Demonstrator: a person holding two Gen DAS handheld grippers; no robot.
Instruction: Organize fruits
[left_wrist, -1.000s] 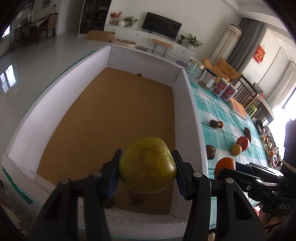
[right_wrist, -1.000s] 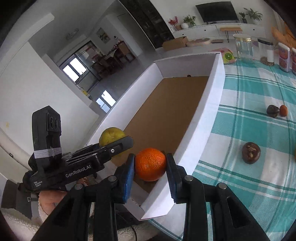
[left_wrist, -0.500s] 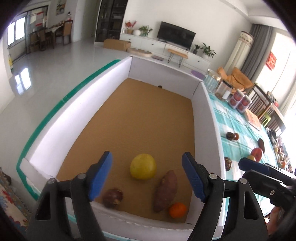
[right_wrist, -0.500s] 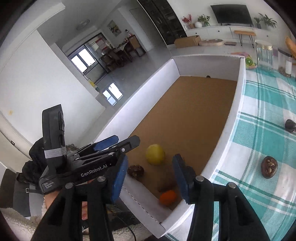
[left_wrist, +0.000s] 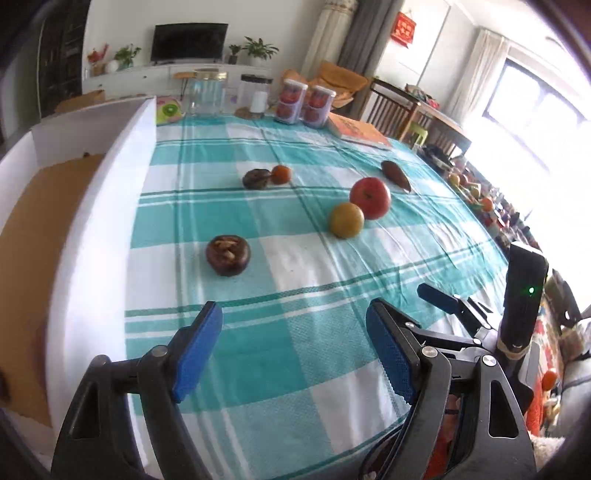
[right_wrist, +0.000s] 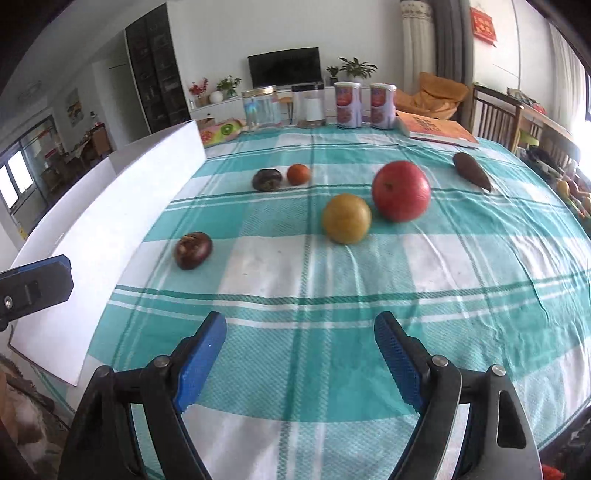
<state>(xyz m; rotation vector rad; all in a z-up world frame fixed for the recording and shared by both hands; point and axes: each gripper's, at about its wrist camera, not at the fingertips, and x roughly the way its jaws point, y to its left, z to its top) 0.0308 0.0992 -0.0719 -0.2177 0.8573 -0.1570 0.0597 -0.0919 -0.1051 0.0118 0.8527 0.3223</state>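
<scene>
the desk (right_wrist: 461, 288) under its teal checked cloth carries a white box (right_wrist: 110, 221) along its left edge. both the left tongs (left_wrist: 295, 354) and right tongs (right_wrist: 301, 354) gape wide, holding nothing. ahead lie a red apple (right_wrist: 401, 190) touching a yellow fruit (right_wrist: 346, 218), and a dark fruit (right_wrist: 193, 250) near the box.

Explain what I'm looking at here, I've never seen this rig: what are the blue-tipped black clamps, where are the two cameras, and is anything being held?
They are two handheld grippers with a fisheye camera on each, looking along its fingers. The left gripper and right gripper are both open and empty. Both views look over a checked tablecloth. On it lie a red apple, a yellow fruit, a small orange fruit, two dark round fruits and a sweet potato. The white box stands at the left.
</scene>
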